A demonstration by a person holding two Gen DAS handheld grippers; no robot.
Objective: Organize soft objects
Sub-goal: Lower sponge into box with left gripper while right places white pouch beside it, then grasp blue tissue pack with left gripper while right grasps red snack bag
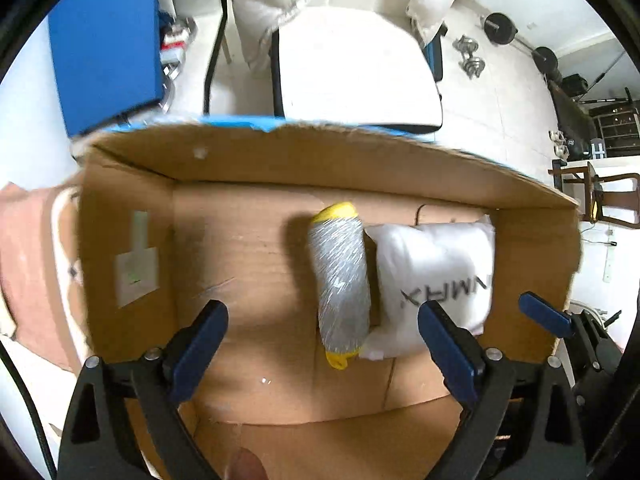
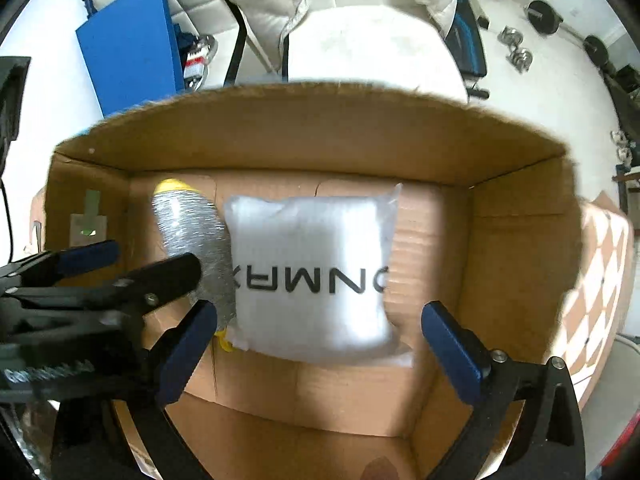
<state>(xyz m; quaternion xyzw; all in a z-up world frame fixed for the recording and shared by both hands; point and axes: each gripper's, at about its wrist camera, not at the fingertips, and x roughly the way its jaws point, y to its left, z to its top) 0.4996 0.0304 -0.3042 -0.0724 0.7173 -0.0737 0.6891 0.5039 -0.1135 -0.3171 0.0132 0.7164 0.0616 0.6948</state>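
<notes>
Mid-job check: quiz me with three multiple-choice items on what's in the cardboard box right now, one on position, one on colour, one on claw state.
1. Where does the grey roll lie in the cardboard box?
A. on top of the white bag
B. beside the white bag, touching it
C. outside the box

2. What colour are the roll's ends?
A. yellow
B. red
C. green

3. How do the left claw and right claw stand?
A. both shut on the bag
B. one shut on the roll
C. both open, holding nothing

Answers: B, the roll lies against the white bag; A, yellow caps show at both ends; C, the pads stand wide apart above the box.
</notes>
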